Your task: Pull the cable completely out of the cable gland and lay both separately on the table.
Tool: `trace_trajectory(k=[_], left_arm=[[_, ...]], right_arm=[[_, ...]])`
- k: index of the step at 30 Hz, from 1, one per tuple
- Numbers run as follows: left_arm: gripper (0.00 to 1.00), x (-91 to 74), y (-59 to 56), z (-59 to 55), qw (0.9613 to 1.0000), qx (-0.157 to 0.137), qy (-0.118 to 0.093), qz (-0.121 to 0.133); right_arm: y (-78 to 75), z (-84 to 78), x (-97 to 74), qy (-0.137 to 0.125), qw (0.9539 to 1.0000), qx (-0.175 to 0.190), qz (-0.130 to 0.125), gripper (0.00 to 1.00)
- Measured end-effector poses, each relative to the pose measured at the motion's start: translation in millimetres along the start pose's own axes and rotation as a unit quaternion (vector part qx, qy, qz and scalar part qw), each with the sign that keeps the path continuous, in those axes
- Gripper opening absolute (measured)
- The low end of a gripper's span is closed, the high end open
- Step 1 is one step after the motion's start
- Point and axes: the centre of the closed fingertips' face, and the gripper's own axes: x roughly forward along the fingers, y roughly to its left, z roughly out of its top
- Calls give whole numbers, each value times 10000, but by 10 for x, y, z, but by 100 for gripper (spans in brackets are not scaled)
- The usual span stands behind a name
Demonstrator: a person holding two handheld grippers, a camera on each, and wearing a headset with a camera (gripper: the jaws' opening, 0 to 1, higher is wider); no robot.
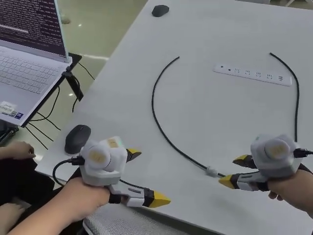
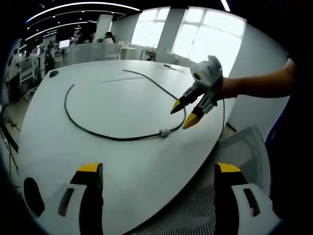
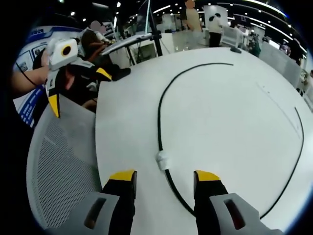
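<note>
A long black cable curves across the white table, threaded through a small pale cable gland near the front edge. The same cable and gland lie ahead in the left gripper view; in the right gripper view the gland sits on the cable just ahead of the jaws. My right gripper is open, its yellow tips just right of the gland, holding nothing. My left gripper is open at the table's front left edge, well away from the cable.
A white power strip lies at the back right with a second black lead running past it. A dark mouse sits at the left edge, another at the far end. A laptop stands to the left. A mesh chair is below the edge.
</note>
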Motion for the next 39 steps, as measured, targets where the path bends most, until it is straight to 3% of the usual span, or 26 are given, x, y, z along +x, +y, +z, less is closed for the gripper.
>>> trace_trajectory(k=[13, 25, 39], left_arm=[[92, 18, -60, -35, 9999, -70, 78, -128], [92, -13, -50, -69, 9998, -138, 54, -118], [91, -66, -44, -32, 9998, -176, 0, -91]], right_arm=[[-84, -68, 231, 386, 9989, -221, 130, 33], [2, -107, 341, 640, 9964, -472, 279, 24], [56, -55, 397, 720, 9953, -508, 406, 14]])
